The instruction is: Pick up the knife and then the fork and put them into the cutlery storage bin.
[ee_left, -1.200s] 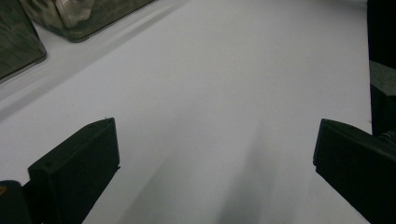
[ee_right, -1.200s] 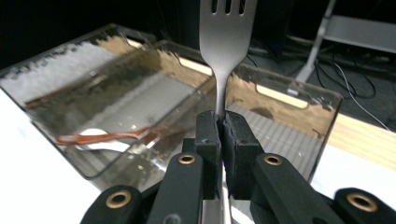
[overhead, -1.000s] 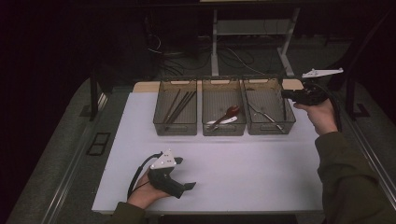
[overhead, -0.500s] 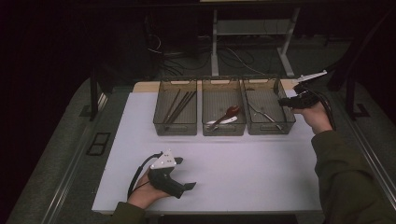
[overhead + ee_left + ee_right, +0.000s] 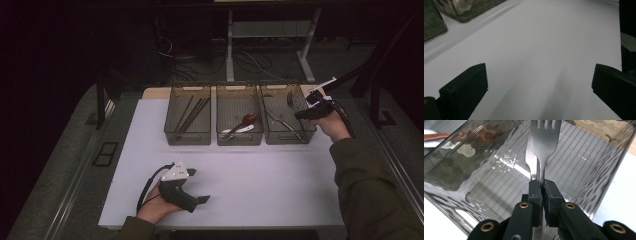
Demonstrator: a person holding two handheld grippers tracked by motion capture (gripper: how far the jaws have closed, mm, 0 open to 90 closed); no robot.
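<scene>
Two tongs at work: right tongs (image 5: 541,185) clamp a fork (image 5: 544,142) by its handle over the right-hand bin (image 5: 287,136); left tongs (image 5: 539,82) rest spread wide on the white worktop (image 5: 260,180), gripping nothing.
</scene>
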